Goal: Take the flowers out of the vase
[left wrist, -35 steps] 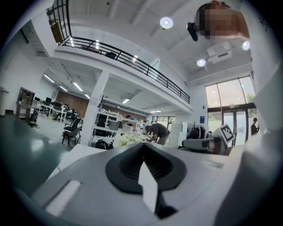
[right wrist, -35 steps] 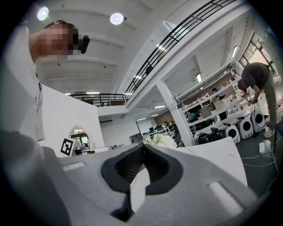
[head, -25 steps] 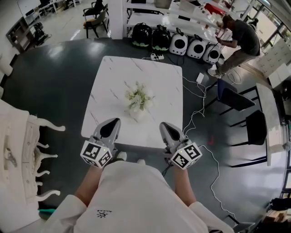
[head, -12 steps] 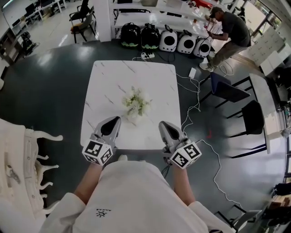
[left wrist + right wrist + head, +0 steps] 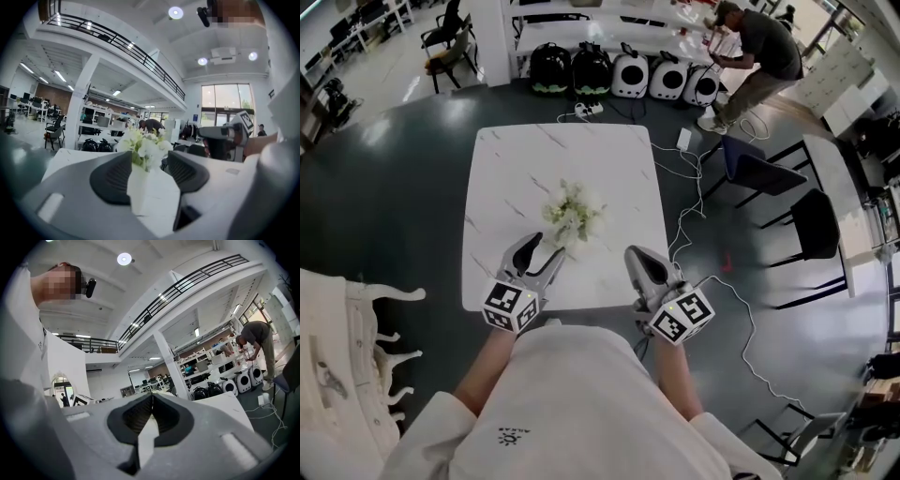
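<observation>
White marble table [image 5: 502, 178] fills the middle. Left gripper [image 5: 546, 251], jaws just opening and partway apart, frames the vase [image 5: 140, 192] without touching it. Right gripper [image 5: 637, 255] hovers alongside, jaws together, empty. Pale flowers [image 5: 572, 211] stand in the vase mid-table.

Big open lab hall, this one: dark floor [image 5: 394, 187] strung with cables [image 5: 698, 183], long white benches [image 5: 609, 21], a person [image 5: 759, 56] bent over one, a railed gallery [image 5: 117, 44] running overhead.
</observation>
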Demonstrator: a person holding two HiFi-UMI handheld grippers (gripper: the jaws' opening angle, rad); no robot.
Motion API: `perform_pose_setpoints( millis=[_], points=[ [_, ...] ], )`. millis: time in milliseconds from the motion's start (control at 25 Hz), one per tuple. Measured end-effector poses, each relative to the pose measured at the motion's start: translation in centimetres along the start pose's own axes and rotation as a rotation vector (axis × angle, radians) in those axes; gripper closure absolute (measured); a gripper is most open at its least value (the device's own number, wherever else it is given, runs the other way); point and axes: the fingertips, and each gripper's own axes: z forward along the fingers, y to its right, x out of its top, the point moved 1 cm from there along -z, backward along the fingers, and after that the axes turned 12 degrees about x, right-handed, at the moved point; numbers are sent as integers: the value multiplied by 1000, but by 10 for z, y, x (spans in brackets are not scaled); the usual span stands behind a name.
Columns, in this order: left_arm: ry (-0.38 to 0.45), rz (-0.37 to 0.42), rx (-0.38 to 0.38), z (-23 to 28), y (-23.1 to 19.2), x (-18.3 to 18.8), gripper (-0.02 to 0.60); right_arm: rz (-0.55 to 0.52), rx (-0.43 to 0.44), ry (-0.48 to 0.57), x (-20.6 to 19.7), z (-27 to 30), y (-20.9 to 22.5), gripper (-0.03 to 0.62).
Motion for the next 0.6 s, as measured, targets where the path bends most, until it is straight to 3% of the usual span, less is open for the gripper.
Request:
perform_pose_setpoints(
  millis=[80,200,600],
  points=[
    [-21,5,-9,9,0,-6,318,-2,-11,-1,0,-2,3,592],
    [-44,10,-21,21,1,-13,264,-5,-33,0,1,-7,5,592],
    [-54,0,-24,47,7,-20,245,-24,-89,0,7,-20,12,592]
  ],
)
